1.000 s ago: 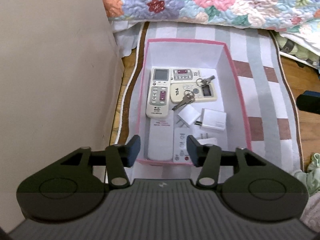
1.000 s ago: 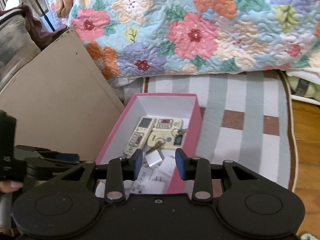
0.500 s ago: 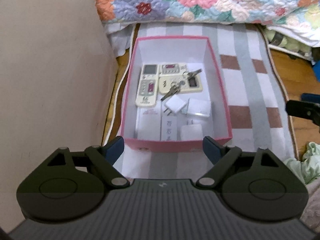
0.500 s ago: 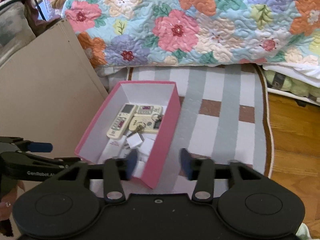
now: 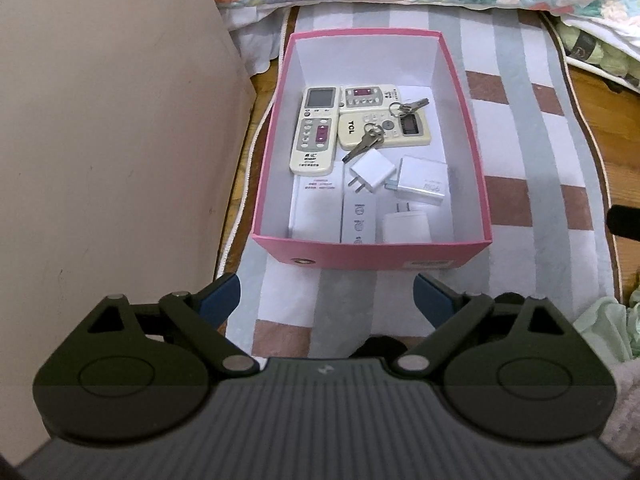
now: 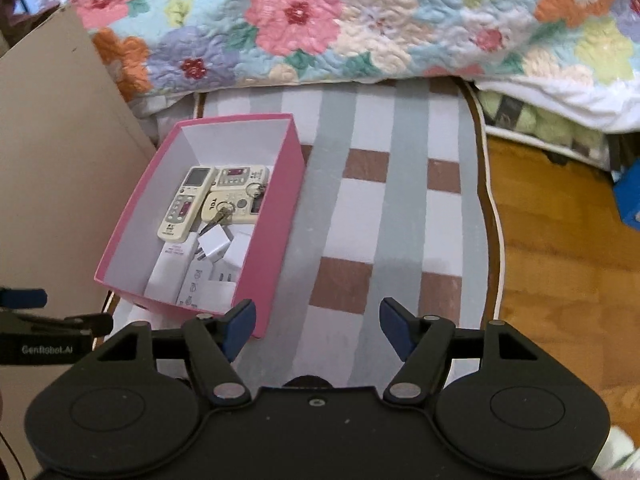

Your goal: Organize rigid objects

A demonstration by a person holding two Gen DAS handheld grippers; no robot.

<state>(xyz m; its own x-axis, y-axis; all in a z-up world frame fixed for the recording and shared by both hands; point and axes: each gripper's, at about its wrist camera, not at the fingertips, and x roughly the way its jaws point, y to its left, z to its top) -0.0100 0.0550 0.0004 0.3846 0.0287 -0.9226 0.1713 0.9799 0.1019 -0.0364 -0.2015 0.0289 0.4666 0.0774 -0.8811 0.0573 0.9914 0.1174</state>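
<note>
A pink box [image 5: 372, 254] [image 6: 276, 216] with a white inside stands on the striped rug. It holds cream remotes [image 5: 316, 132] [image 6: 182, 204], keys [image 5: 366, 140], white chargers [image 5: 370, 172] [image 6: 214, 246] and white packets [image 5: 318, 208]. My left gripper [image 5: 326, 300] hangs just in front of the box's near wall, its jaws opening wide with nothing between them. My right gripper [image 6: 314, 322] is over the rug, beside the box's near right corner, jaws opening, also empty. The left gripper's finger [image 6: 24, 298] shows at the right wrist view's left edge.
A beige panel [image 5: 112, 140] [image 6: 60, 160] rises along the box's left side. A floral quilt [image 6: 320, 20] hangs behind the rug [image 6: 400, 208]. Wood floor [image 6: 560, 260] lies to the right, with a blue object [image 6: 628, 196] and pale green cloth [image 5: 608, 328] near the edges.
Both grippers have drawn back from over the box toward its near side, and both sets of jaws have spread wider. The contents of the box have stayed put.
</note>
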